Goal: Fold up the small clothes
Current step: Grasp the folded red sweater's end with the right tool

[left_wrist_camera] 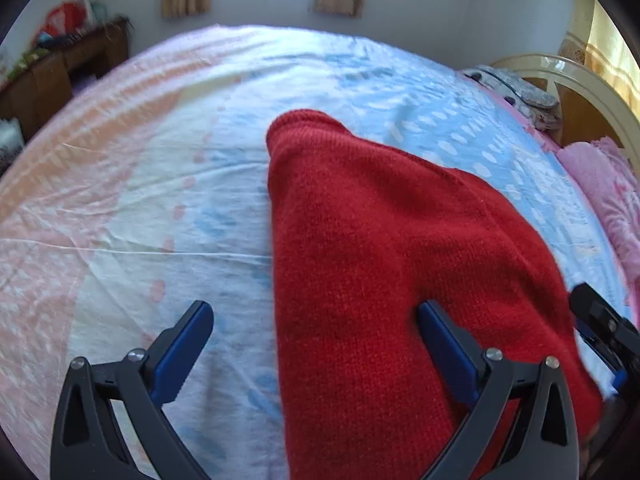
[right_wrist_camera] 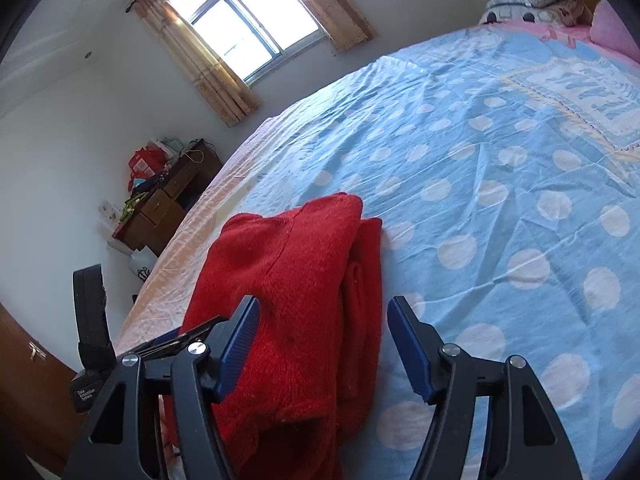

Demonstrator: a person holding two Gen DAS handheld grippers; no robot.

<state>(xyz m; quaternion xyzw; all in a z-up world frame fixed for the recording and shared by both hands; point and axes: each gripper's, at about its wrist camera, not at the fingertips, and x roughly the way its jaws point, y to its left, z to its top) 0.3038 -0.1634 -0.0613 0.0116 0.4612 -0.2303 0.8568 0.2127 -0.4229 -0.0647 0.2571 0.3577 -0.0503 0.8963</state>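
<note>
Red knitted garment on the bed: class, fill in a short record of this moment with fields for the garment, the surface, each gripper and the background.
garment: red knitted garment, folded over in layers, lying flat
surface: bed sheet, blue with white dots, pink toward one side
left gripper: jaws open over the garment's edge, gripping nothing
right gripper: jaws open, garment below them, not pinched
background: window with curtains, wooden desk

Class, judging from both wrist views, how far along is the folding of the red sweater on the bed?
Done: the red sweater lies on the bed folded into a narrow stack, with layered edges showing along one side. In hand: nothing; the left hand-held gripper and right hand-held gripper both stand open over it. Left: perhaps a final fold across its length; no other clothes are visible.
</note>
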